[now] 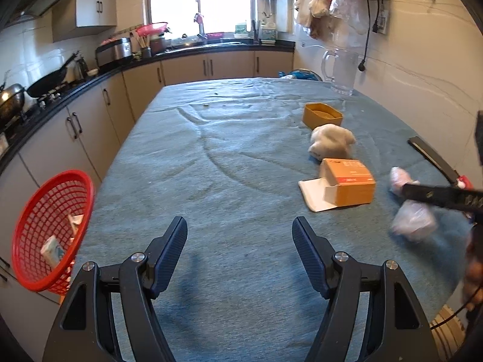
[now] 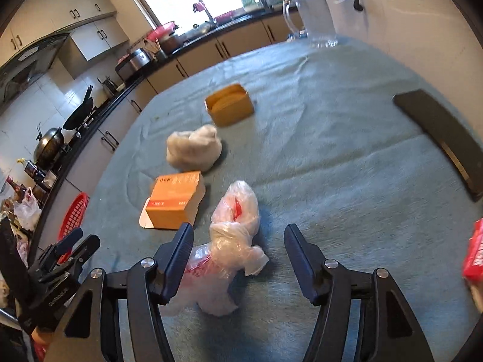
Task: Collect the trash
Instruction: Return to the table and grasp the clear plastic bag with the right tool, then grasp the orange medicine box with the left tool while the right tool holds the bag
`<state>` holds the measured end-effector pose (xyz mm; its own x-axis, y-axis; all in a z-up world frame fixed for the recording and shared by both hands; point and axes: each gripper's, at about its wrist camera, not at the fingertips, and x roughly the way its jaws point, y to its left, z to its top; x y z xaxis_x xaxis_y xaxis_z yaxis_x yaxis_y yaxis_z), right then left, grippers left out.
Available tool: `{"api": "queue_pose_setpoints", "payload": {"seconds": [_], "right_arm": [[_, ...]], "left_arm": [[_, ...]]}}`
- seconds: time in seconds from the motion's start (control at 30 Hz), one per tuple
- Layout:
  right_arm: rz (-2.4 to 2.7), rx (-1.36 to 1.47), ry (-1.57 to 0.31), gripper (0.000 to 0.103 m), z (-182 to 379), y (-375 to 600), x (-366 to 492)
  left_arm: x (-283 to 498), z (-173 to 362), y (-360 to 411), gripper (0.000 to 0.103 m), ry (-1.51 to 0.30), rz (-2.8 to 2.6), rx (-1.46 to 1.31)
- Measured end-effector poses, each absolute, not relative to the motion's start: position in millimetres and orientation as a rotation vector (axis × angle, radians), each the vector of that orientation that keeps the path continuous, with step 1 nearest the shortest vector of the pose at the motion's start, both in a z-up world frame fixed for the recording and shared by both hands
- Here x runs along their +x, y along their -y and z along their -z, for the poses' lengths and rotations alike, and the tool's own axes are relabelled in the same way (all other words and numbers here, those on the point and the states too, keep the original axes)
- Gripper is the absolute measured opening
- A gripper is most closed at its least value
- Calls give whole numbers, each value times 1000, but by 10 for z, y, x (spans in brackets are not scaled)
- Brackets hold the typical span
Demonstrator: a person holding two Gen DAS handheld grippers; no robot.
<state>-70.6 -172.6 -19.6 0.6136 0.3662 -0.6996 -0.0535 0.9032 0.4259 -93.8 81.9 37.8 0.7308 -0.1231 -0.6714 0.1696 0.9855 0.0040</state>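
A crumpled clear plastic bag point(image 2: 234, 238) with red print lies on the teal tablecloth point(image 2: 332, 166) between the fingers of my right gripper point(image 2: 239, 232). That gripper is open; the bag sits against its left finger and well apart from the right one. In the left wrist view the bag point(image 1: 413, 221) is blurred, with a right finger point(image 1: 437, 195) across it. My left gripper point(image 1: 240, 226) hovers open and empty over bare cloth. A red mesh basket point(image 1: 51, 232) with small cartons hangs off the table's left edge.
An orange carton point(image 2: 176, 200) with an open flap, a white crumpled wad point(image 2: 194, 147) and a small open kraft box point(image 2: 229, 105) lie in a row. A black flat strip point(image 2: 443, 138), a red packet point(image 2: 474, 253) and a glass pitcher point(image 1: 341, 69) stand right.
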Motion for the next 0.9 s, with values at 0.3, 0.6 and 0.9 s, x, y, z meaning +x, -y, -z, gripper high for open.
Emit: {"api": "queue_pose_setpoints", "payload": {"seconds": [0.3, 0.6, 0.9], "right_arm": [[-255, 407, -791, 37, 99, 1880, -784], [-221, 454, -766, 37, 123, 2170, -851], [-234, 465, -757, 37, 166, 2266, -861]], "left_arm": [[-654, -417, -483, 74, -851, 374, -13], [-362, -328, 83, 82, -912, 489, 141], [-182, -182, 384, 82, -935, 425, 195]]}}
